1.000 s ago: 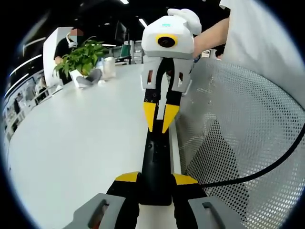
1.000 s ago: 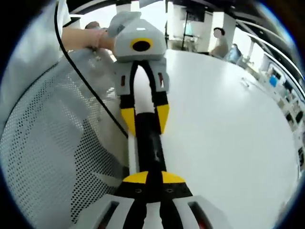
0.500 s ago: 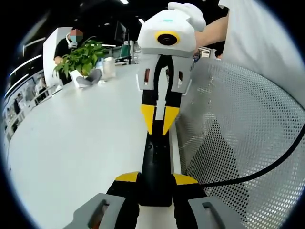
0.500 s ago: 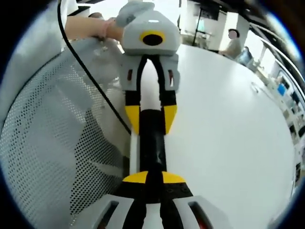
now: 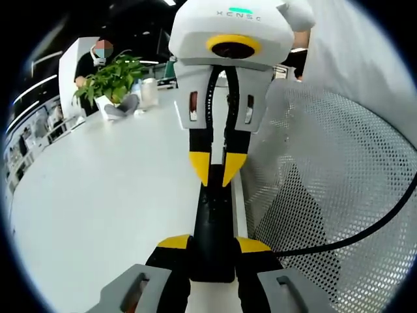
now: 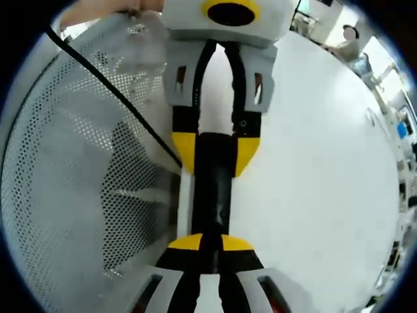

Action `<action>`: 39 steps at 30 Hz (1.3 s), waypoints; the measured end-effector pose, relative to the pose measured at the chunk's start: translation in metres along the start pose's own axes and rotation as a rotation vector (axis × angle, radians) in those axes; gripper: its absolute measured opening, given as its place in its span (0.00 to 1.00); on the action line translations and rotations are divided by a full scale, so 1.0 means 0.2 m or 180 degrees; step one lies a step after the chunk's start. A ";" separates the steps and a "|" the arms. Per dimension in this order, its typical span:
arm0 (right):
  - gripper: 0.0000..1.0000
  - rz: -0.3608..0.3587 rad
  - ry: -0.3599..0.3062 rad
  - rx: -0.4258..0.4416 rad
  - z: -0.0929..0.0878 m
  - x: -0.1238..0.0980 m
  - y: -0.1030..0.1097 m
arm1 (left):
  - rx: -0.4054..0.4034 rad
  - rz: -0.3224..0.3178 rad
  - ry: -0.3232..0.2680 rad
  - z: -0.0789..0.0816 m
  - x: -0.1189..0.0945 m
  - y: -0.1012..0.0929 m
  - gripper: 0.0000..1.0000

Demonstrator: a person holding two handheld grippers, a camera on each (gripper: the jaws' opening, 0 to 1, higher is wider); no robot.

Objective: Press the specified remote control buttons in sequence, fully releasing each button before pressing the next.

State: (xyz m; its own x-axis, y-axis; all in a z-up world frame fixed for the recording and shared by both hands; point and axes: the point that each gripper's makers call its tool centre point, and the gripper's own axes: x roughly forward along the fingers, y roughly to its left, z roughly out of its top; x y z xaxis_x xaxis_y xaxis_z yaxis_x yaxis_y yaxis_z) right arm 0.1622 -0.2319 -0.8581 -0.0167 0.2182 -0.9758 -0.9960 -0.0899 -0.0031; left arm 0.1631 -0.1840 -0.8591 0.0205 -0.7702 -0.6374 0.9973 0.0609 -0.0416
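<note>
Here, both tongs meet over a black remote (image 5: 214,228) on the white counter (image 5: 98,195).
The left tongs (image 5: 214,246) grip the remote's end; the right tongs (image 5: 215,171), nearly closed, touch its top.

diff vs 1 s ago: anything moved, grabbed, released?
The right gripper, tips shut, has come closer to the left gripper and looms larger in the left gripper view. Its tips stay over the far part of the remote. Nothing was taken or let go. The left gripper stays shut on the remote. The table and plant are as before.
</note>
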 end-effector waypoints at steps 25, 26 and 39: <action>0.04 -0.0262 -0.1274 0.0503 0.03 -0.02 0.00 | 0.0013 -0.0002 0.0004 0.00 0.00 0.00 0.25; 0.04 -0.0250 -0.1260 0.0479 0.03 -0.02 0.00 | 0.0015 -0.0002 0.0005 0.00 0.00 0.00 0.25; 0.03 0.0055 -0.0477 0.0159 0.04 0.00 0.00 | 0.0014 -0.0002 0.0008 0.00 0.00 0.00 0.25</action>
State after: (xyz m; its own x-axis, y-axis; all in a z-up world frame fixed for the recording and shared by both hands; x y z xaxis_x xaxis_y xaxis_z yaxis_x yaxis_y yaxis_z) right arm 0.1623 -0.2247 -0.8558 -0.0432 0.3599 -0.9320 -0.9985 -0.0471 0.0281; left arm 0.1629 -0.1840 -0.8591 0.0195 -0.7688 -0.6392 0.9976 0.0575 -0.0386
